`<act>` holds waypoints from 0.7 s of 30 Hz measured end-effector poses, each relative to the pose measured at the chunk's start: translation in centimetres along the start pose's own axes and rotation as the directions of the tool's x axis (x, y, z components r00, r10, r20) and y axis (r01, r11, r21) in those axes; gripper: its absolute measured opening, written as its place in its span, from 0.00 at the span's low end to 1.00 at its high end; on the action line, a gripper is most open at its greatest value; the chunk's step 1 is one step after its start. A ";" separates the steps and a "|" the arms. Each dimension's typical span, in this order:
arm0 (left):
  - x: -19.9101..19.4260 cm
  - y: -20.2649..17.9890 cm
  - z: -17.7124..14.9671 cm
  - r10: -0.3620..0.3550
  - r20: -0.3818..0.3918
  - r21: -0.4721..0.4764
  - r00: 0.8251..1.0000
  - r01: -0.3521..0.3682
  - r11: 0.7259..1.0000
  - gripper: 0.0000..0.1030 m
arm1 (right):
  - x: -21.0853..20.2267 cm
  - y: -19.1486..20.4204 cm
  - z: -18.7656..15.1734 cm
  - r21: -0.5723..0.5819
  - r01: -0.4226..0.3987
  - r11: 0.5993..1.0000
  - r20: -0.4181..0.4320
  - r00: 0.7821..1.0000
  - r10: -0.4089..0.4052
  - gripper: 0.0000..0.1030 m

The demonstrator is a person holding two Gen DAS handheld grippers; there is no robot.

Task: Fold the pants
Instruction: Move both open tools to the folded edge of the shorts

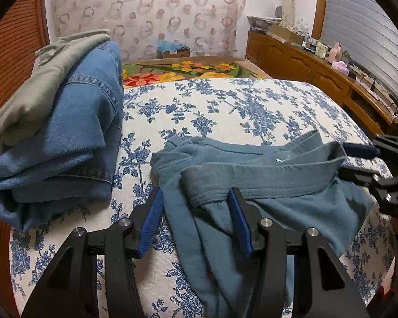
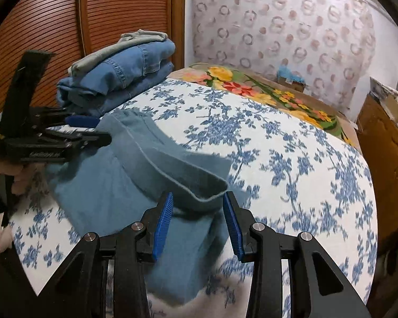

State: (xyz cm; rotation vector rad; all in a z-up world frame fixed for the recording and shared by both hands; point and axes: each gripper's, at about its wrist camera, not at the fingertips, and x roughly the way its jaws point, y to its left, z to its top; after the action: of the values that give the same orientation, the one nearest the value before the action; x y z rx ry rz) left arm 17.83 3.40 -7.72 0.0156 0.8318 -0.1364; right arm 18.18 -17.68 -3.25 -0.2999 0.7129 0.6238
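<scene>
Teal-blue pants (image 1: 252, 185) lie crumpled on the floral bedspread (image 1: 225, 111), waistband facing me. My left gripper (image 1: 196, 198) is open, its blue pads straddling the left end of the waistband. In the right wrist view the same pants (image 2: 135, 180) lie under my right gripper (image 2: 197, 198), which is open with the waistband's right end between its pads. The right gripper also shows at the right edge of the left wrist view (image 1: 358, 161); the left gripper shows at the left of the right wrist view (image 2: 98, 129).
A stack of folded jeans and a grey-green garment (image 1: 61, 122) sits on the bed's left side, also in the right wrist view (image 2: 119, 76). A flowered blanket (image 1: 188, 71) lies behind. A wooden dresser (image 1: 318, 69) with clutter stands right; a slatted wardrobe (image 2: 114, 13) left.
</scene>
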 end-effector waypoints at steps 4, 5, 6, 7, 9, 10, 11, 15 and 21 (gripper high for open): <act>0.0 0.0 0.2 0.003 0.001 0.004 1.000 -0.003 1.000 0.51 | 1.4 -1.0 1.3 0.026 -0.015 1.000 -0.013 1.000 0.015 0.10; -0.1 0.0 0.2 0.003 0.004 0.002 1.000 -0.003 1.000 0.51 | 1.4 -1.1 1.5 0.036 -0.042 0.998 -0.015 0.999 0.042 0.05; -0.3 0.0 0.2 0.003 0.008 0.001 1.000 -0.003 1.000 0.51 | 1.5 -1.1 1.7 0.041 -0.049 0.998 0.002 0.999 0.049 0.04; -0.5 0.1 0.2 0.003 0.016 0.000 1.000 -0.003 1.000 0.51 | 1.4 -1.4 2.1 0.054 -0.041 0.998 0.029 0.999 0.039 0.04; -1.2 0.1 0.3 -0.004 0.038 -0.006 0.999 0.004 1.000 0.51 | 1.4 -1.6 2.6 0.073 -0.035 0.997 0.057 0.998 0.031 0.04; -1.5 0.0 0.3 -0.009 0.046 -0.007 0.999 0.010 1.000 0.51 | 1.5 -1.6 2.8 0.075 -0.018 0.997 0.062 0.998 0.013 0.04; -1.8 0.0 0.4 -0.013 0.053 -0.008 0.999 0.014 1.000 0.51 | 1.7 -1.5 3.0 0.079 -0.006 0.997 0.062 0.998 0.001 0.04; -3.3 -0.3 0.2 -0.037 0.077 -0.008 0.996 0.037 0.999 0.51 | 2.7 -1.0 2.6 0.083 0.042 0.996 0.031 0.999 -0.045 0.04; -5.2 -0.8 -1.5 -0.072 0.080 0.006 0.994 0.072 0.997 0.44 | 1.3 -1.1 1.8 0.125 0.049 0.991 0.020 0.998 -0.052 0.20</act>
State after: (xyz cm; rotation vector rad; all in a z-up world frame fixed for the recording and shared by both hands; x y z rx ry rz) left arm 13.15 3.33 -4.90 -0.0163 0.7521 -0.2049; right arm 20.52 -17.15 -2.83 -0.1951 0.7169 0.5314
